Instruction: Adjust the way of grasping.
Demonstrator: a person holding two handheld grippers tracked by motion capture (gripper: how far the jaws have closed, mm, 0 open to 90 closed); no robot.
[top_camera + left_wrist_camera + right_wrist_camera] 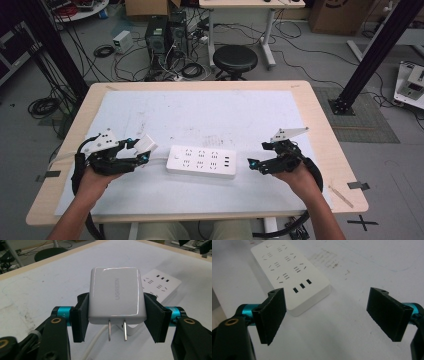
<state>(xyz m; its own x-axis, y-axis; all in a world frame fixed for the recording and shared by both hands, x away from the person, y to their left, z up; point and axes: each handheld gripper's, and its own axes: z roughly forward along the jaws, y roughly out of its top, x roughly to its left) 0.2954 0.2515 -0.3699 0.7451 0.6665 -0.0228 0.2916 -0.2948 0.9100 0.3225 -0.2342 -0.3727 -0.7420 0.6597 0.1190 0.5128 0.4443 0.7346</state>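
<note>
Left claw (116, 315) clamping white charger (116, 296), prongs down

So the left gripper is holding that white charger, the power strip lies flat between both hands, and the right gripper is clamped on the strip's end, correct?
Not quite: the right gripper holds nothing. The right gripper view shows its jaws wide apart, short of the power strip. The left gripper does hold the charger.

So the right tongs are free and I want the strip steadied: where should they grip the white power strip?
Take the flat white rectangular power strip across its two long sides at the end with the three small slots, coming from above with the open right tongs. That end lies nearest them, and the long sides look parallel.
</note>
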